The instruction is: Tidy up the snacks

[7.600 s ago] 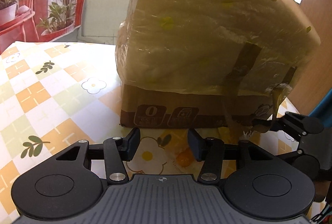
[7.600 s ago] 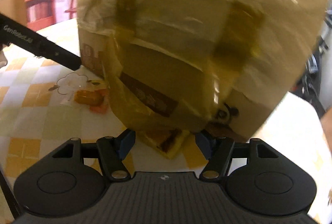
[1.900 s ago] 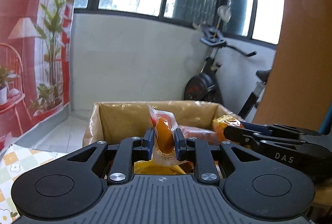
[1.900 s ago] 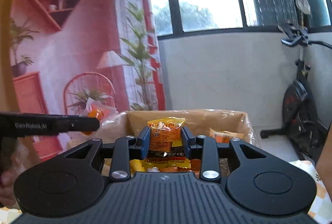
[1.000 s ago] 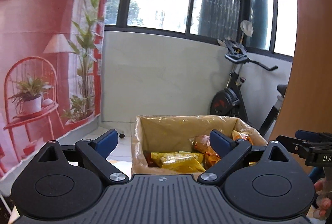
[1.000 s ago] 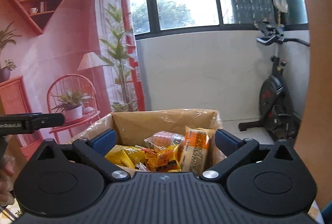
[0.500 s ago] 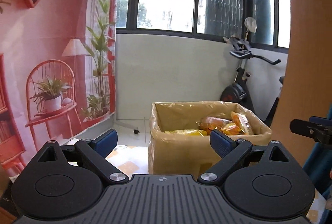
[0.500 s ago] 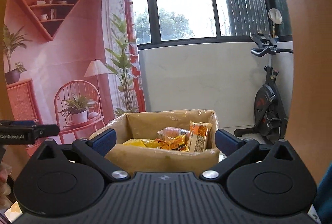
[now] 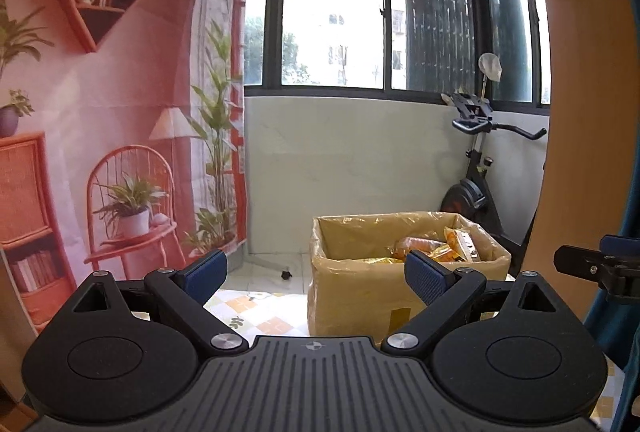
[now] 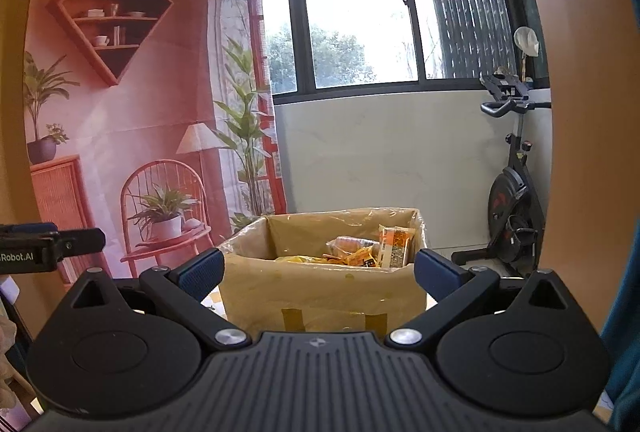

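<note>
A cardboard box (image 9: 352,296) lined with clear plastic stands on the checked tablecloth (image 9: 256,312). It also shows in the right wrist view (image 10: 320,292). Several orange and yellow snack packets (image 9: 436,248) lie inside it; in the right wrist view the packets (image 10: 360,252) show over the rim. My left gripper (image 9: 316,274) is open and empty, held back from the box, which stands to its right. My right gripper (image 10: 318,272) is open and empty, facing the box. The right gripper's tip (image 9: 600,268) shows at the right edge of the left wrist view, and the left gripper's tip (image 10: 52,244) at the left edge of the right wrist view.
An exercise bike (image 10: 516,208) stands at the back right by the white wall under the windows. A red printed backdrop (image 9: 100,152) with a chair and plants hangs at the left. A wooden panel (image 9: 580,112) rises at the right.
Both grippers have drawn back from the box, which now looks smaller and farther. Both let go of their snack packets into the box about a second before.
</note>
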### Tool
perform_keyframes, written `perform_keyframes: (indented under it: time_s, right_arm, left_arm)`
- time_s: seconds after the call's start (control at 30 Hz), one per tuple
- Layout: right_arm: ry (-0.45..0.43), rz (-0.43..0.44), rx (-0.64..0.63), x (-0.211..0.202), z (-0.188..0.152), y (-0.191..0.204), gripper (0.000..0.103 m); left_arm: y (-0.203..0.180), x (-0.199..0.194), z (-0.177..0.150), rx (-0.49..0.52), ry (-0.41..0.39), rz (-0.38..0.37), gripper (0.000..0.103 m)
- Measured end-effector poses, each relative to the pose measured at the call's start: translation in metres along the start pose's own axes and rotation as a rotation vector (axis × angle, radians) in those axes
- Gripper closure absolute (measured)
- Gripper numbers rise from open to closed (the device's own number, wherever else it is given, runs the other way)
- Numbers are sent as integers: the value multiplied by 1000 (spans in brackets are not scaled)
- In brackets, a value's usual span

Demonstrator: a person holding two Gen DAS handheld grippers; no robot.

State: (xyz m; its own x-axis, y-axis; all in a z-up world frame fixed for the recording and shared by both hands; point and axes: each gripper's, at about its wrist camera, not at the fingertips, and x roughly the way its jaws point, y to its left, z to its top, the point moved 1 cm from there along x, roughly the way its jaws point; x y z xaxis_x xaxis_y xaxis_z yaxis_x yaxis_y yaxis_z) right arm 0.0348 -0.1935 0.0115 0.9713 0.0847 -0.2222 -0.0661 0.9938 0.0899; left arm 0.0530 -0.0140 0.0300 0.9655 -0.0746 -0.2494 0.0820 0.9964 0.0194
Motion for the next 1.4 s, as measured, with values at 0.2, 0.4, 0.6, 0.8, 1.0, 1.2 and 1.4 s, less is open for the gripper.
perform_keyframes:
  time_s: [0.2,0.4,0.6,0.8,1.0,1.2,1.4]
  right_arm:
    - [-1,-8,13,-14,2,4,0]
    - [-7,-32,19,-23,5,5,0]
    - [-6,-35,35,-29,6,3,0]
    - [-6,-51,36,-33,5,2,0]
    - [-11,-61,35,-37,5,3,0]
    - [-20,-58,27,-41,5,7,0]
    - [-19,-58,20,-42,5,8,0]
  left_arm:
    - [-1,-9,6,2,-22,9,6]
    - [-7,-16,6,29,-37,14,6]
    - [-6,-17,5,23,-19,8,5]
    - [-3,-18,4,12,-12,16,5]
    - [-4,-28,5,13,-44,20,5]
    - [-6,-32,3,24,-43,19,5]
    - [-5,-33,4,19,-41,17,5]
